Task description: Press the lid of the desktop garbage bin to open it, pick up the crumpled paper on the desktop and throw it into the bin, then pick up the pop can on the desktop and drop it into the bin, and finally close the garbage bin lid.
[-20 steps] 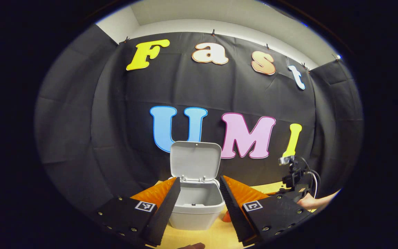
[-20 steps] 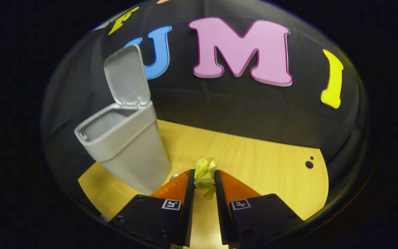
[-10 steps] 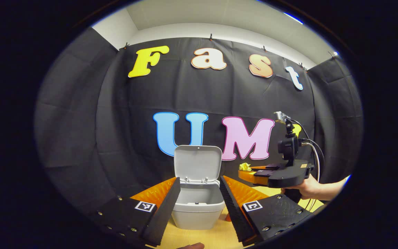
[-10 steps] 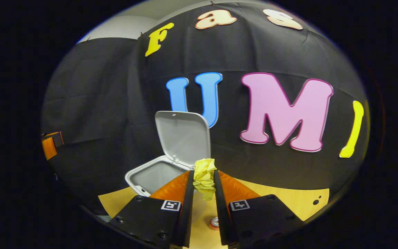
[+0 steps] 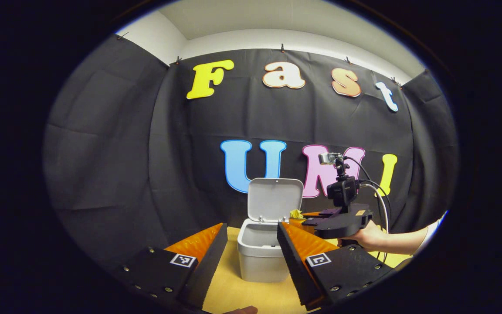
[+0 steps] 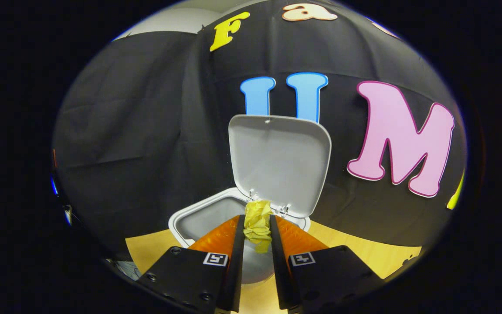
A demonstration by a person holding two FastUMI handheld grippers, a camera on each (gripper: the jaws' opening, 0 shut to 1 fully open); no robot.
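Fingers of the right gripper (image 6: 257, 226) clamp the crumpled paper (image 6: 257, 218) above the bin (image 6: 198, 218), lid (image 6: 277, 161) upright, likely poised for release; the left gripper (image 5: 251, 253), fingers apart and empty, waits back over the desk (image 5: 242, 292); its view alone shows the hand (image 5: 366, 235) carrying the right gripper.

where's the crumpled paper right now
The paper is pinched in the right gripper, held over the open bin just in front of its raised lid.

Right gripper (image 6: 257, 226) clamped raised; left gripper (image 5: 251, 248) spread wide.
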